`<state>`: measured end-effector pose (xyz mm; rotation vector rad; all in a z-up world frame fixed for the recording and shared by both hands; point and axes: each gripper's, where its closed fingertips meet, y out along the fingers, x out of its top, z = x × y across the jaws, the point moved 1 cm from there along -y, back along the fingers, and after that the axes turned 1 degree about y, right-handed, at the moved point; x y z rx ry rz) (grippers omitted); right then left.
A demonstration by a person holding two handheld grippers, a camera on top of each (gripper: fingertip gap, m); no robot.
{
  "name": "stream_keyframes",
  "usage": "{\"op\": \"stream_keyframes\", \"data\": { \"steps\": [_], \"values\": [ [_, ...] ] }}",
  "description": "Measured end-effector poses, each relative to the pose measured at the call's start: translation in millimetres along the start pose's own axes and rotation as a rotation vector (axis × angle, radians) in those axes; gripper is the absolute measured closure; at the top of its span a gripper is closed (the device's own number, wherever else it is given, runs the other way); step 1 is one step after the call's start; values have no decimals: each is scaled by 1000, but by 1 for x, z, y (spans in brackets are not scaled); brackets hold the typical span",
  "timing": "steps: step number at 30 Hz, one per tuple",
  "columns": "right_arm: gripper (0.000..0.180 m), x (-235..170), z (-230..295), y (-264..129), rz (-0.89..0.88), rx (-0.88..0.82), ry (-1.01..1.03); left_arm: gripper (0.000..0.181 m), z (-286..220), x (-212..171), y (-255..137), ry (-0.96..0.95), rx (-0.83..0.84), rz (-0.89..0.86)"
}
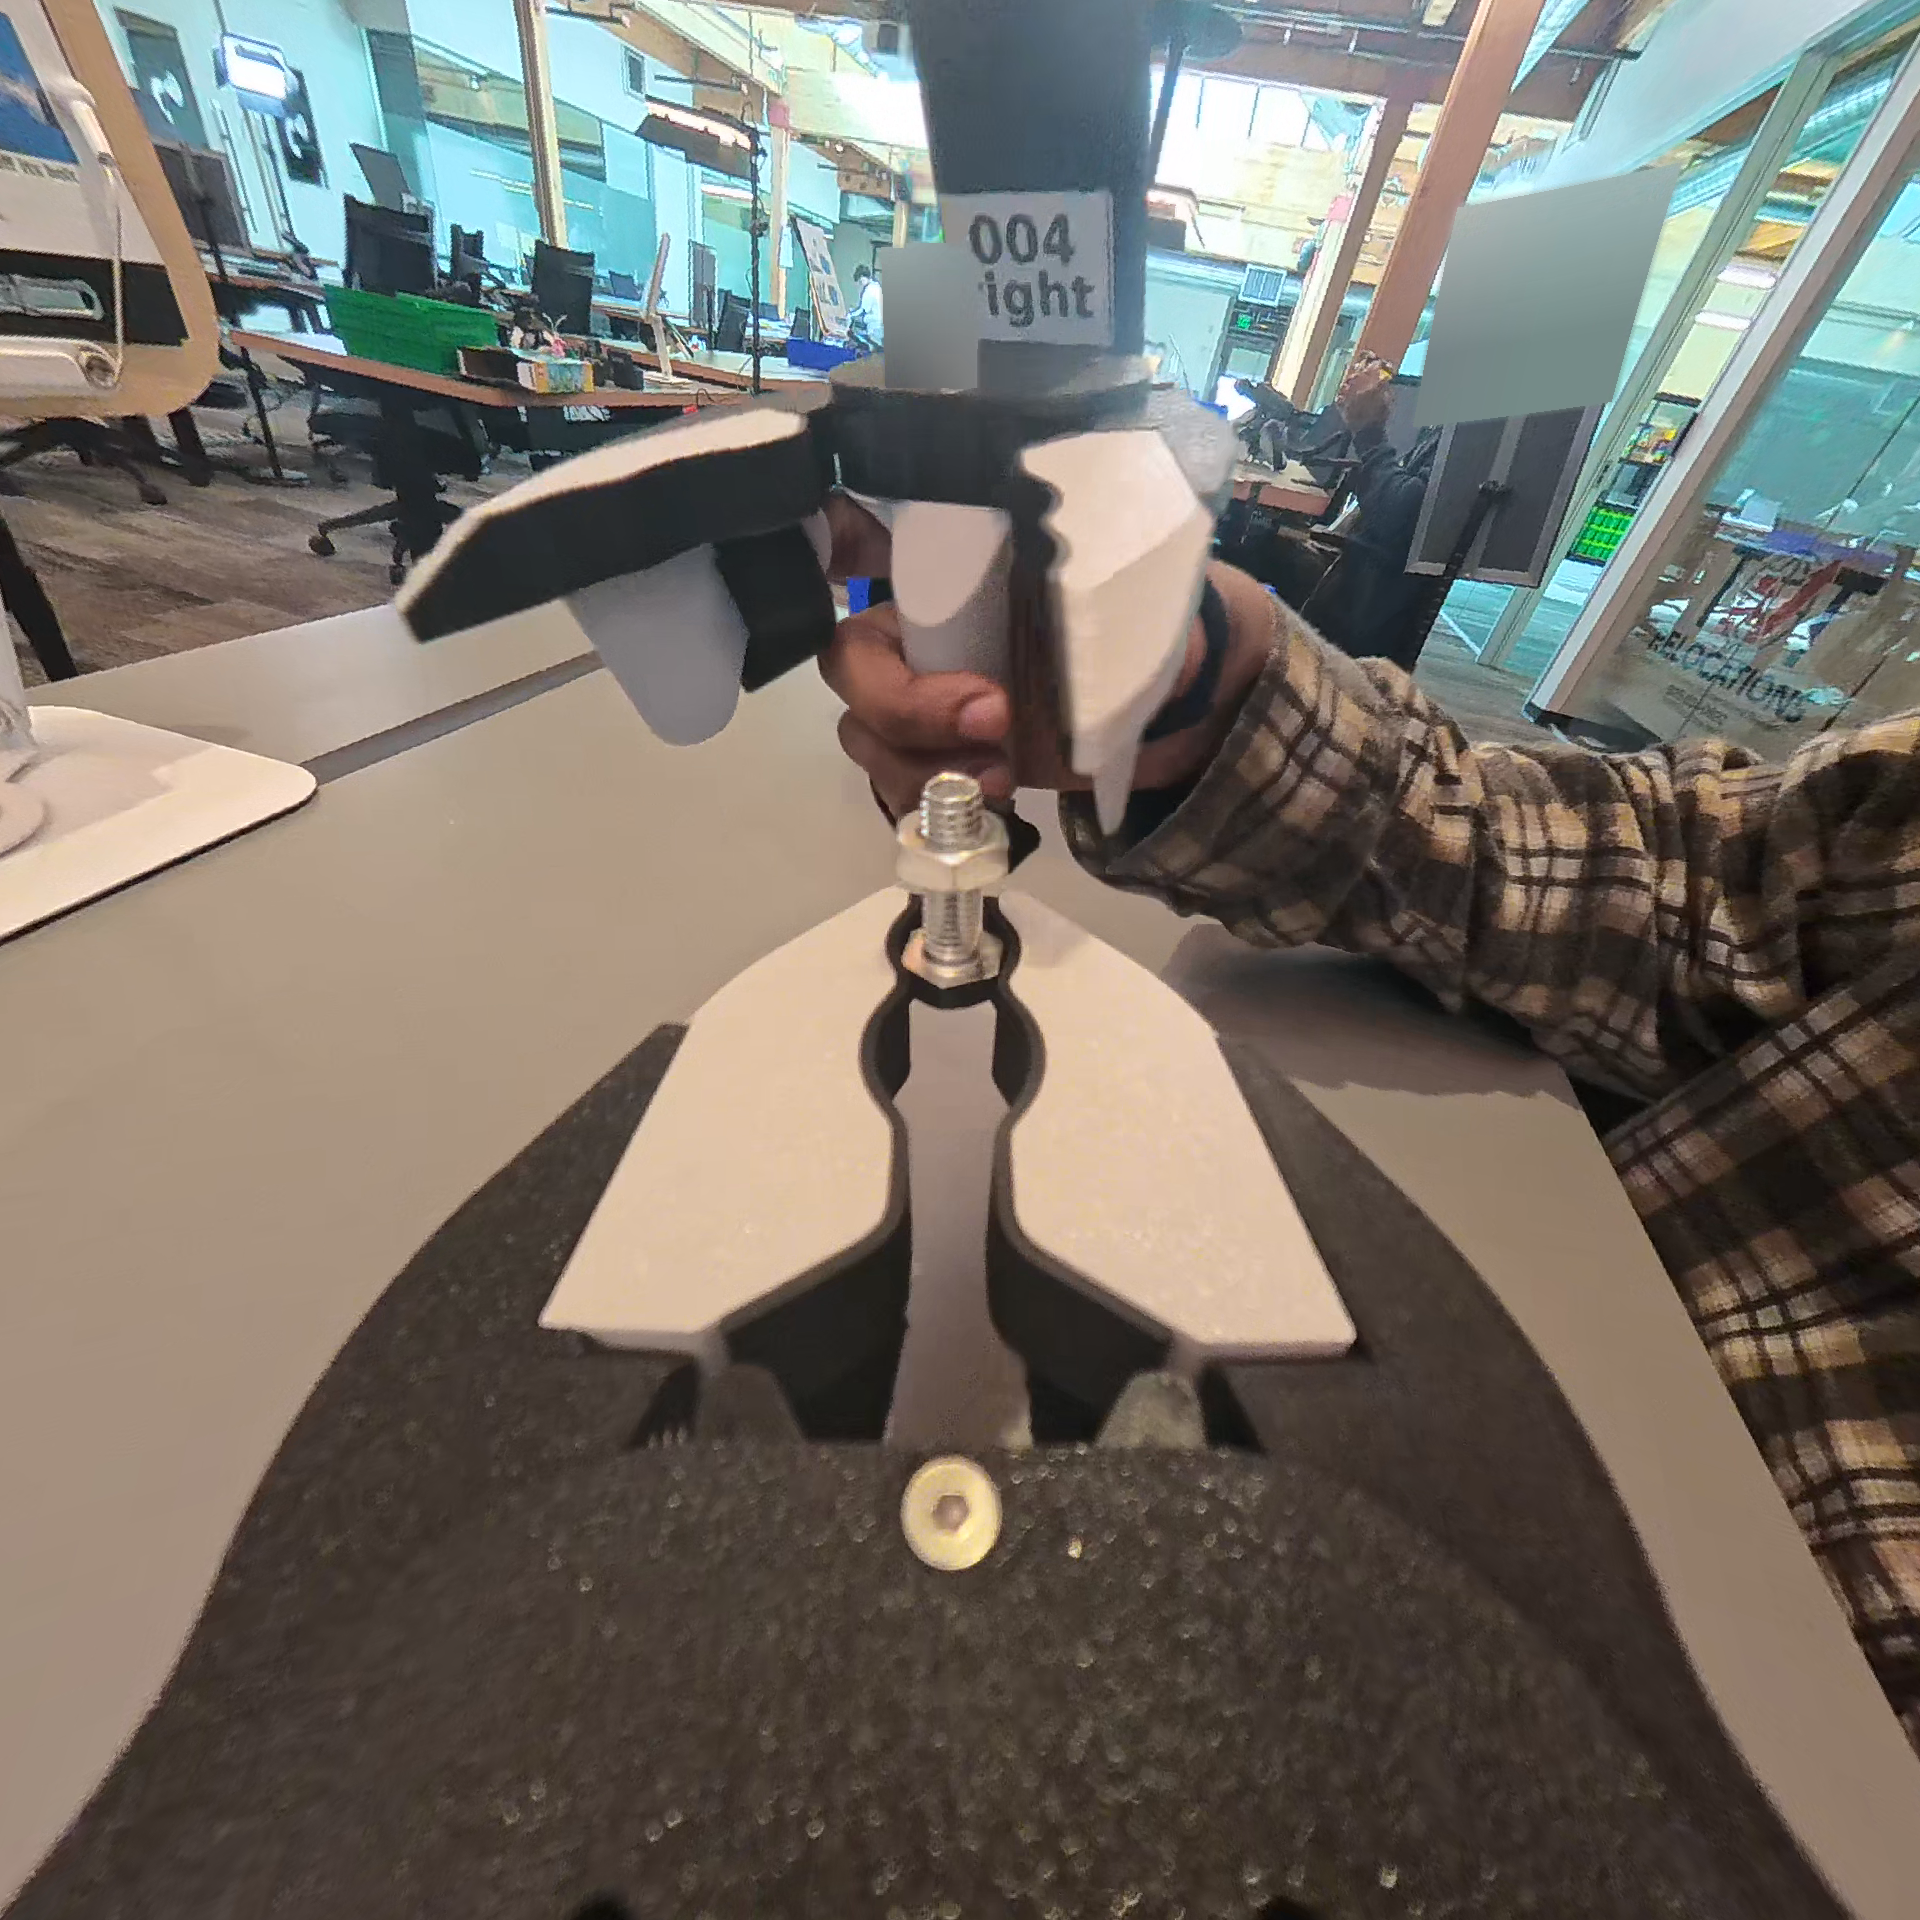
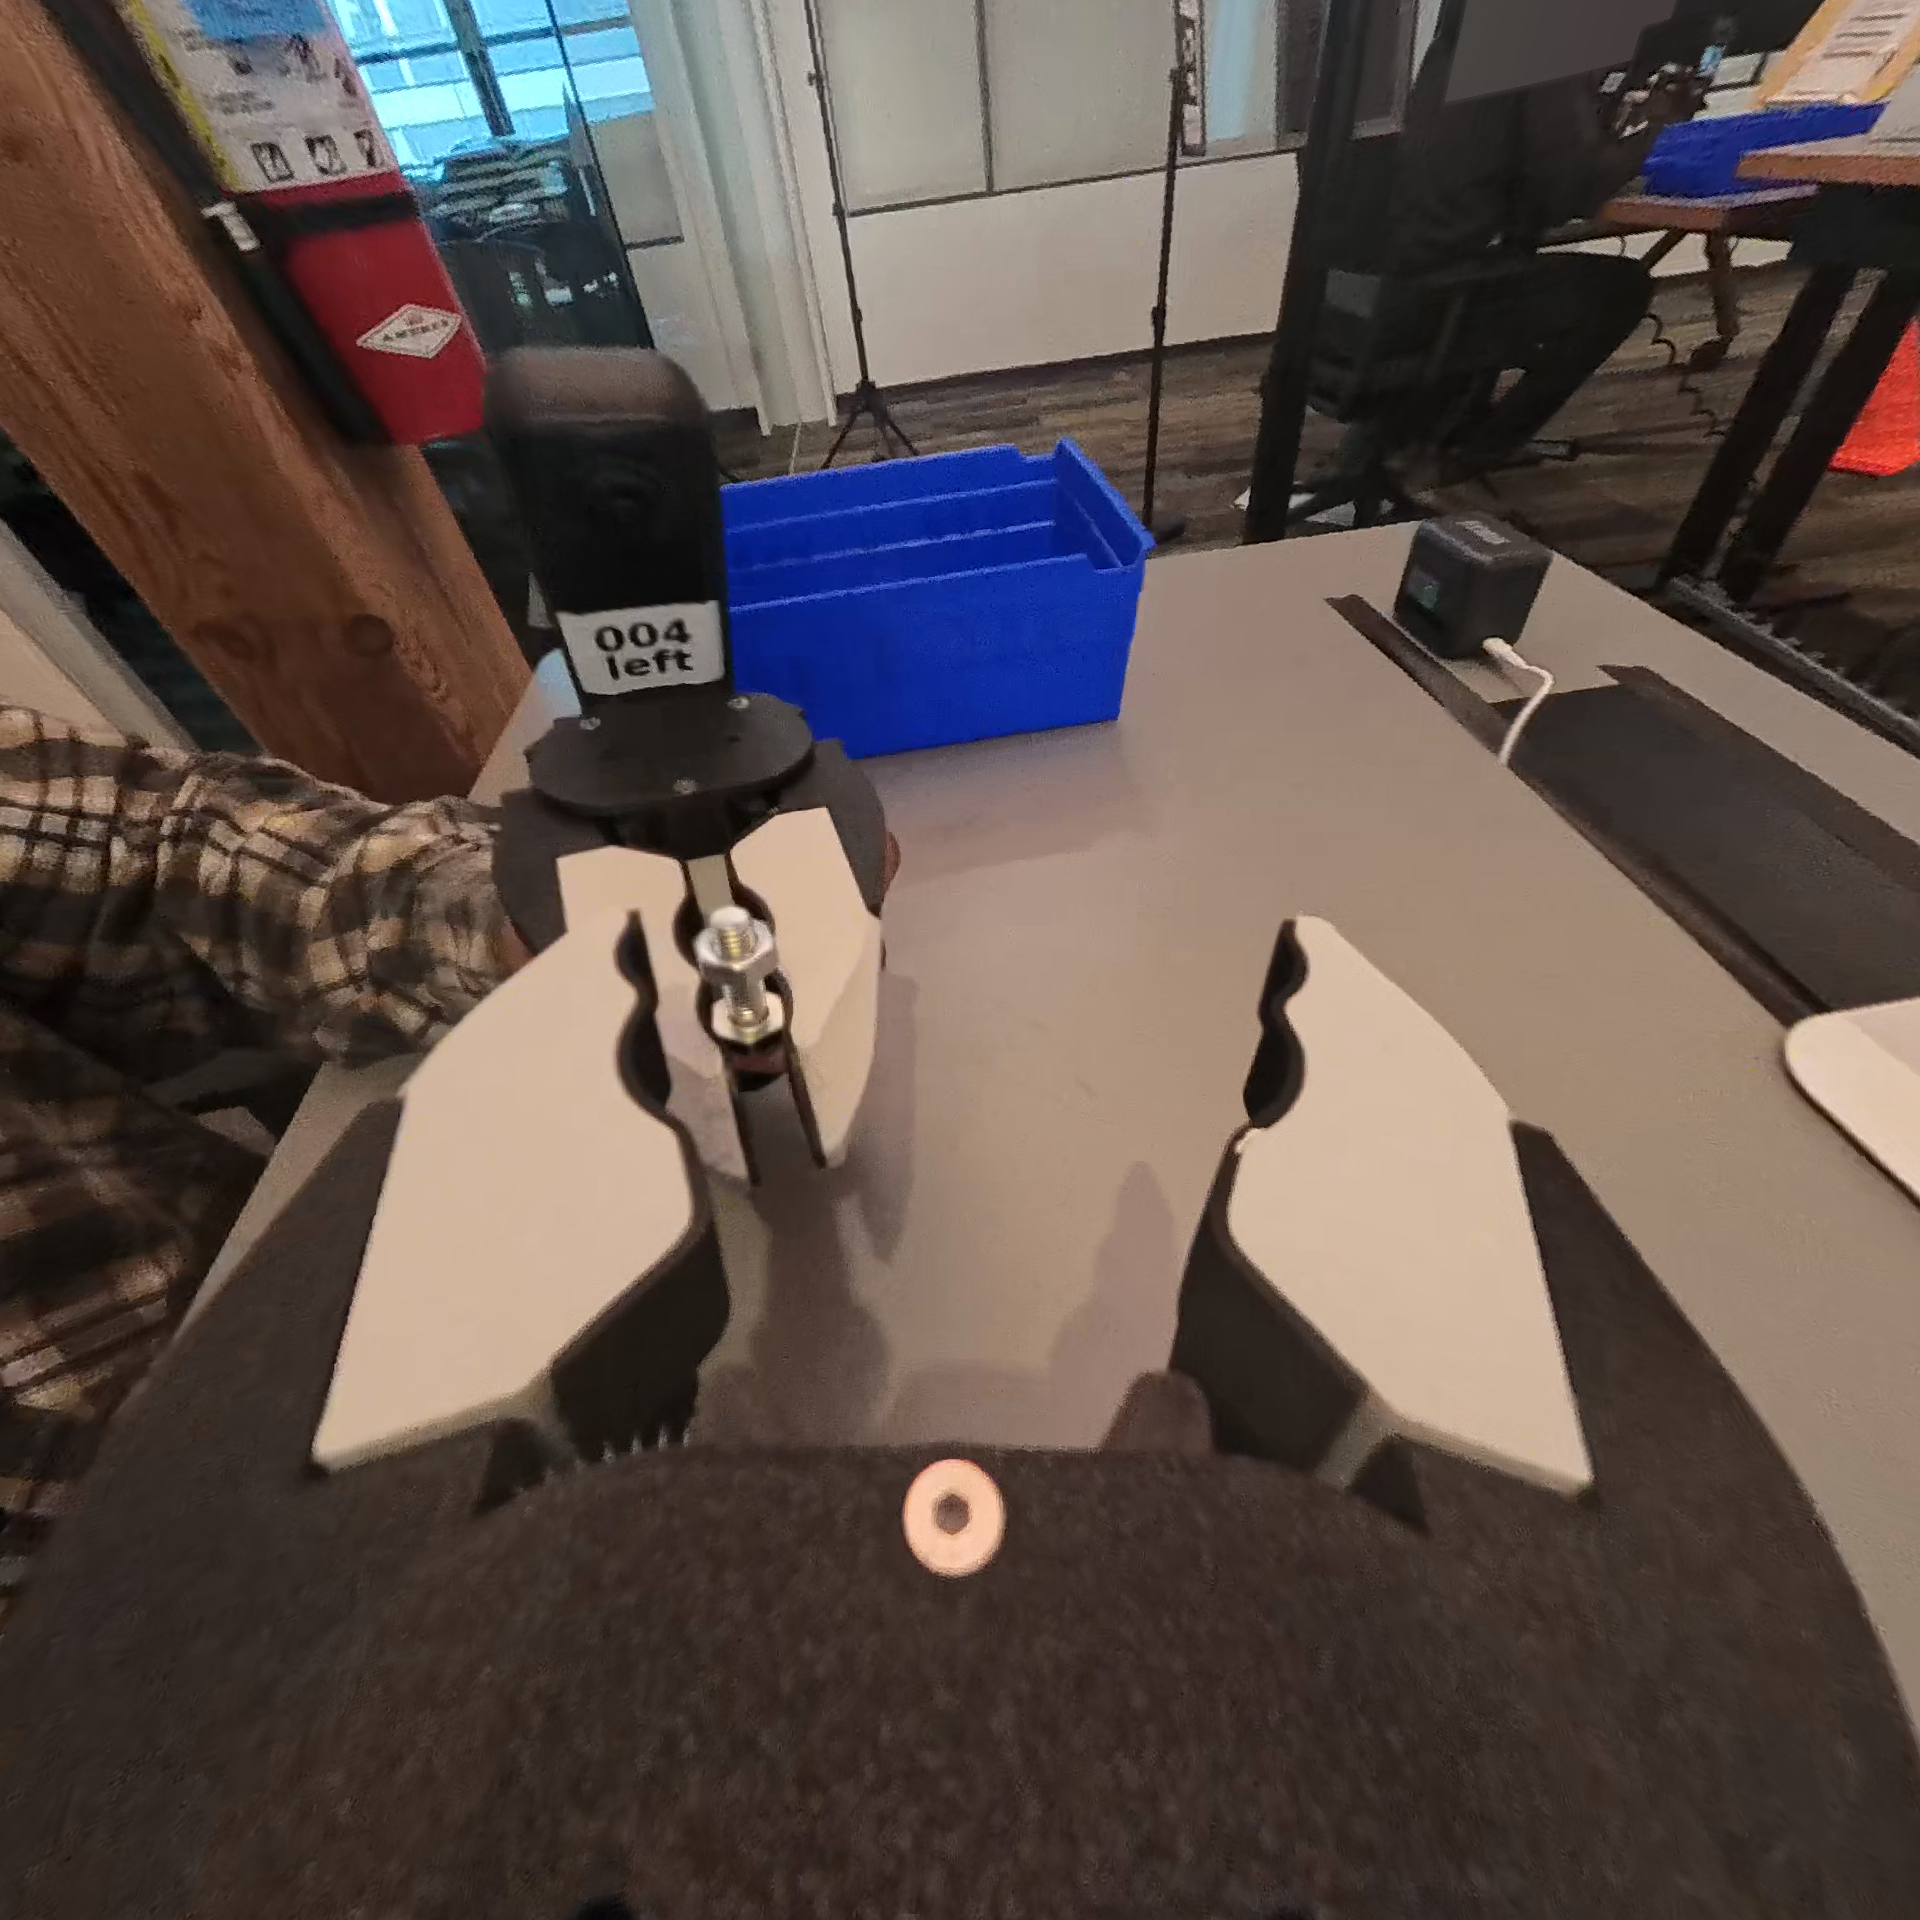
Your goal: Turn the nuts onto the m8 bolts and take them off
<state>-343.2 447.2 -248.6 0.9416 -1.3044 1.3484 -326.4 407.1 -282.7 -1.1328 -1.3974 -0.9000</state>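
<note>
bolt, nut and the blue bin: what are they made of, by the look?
Bolt: bright silvery metal, probably zinc-plated steel; shiny threads. Nut: same silvery metal, glossy hex faces. Blue bin: moulded plastic, likely; uniform saturated colour, thin ribbed walls, matte sheen.

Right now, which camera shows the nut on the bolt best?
The left wrist view: the nut sits sharp and centred, partway down the bolt held upright at the left gripper tips. The right wrist view shows it smaller, off to the left.

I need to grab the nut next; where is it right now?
The nut sits partway down the upright bolt clamped at its head by the left gripper, left of the open right gripper.
</note>
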Motion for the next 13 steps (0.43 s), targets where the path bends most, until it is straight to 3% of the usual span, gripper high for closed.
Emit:
{"op": "stream_keyframes", "data": {
  "steps": [7, 13],
  "values": [
    [71, 1, -14, -15, -29, -42, 29, 171, 0, 2, -2, 4, 3, -4],
    [67, -7, -5, 0, 48, -27, -39, 171, -3, 1, 1, 10, -6, 3]
  ]
}}
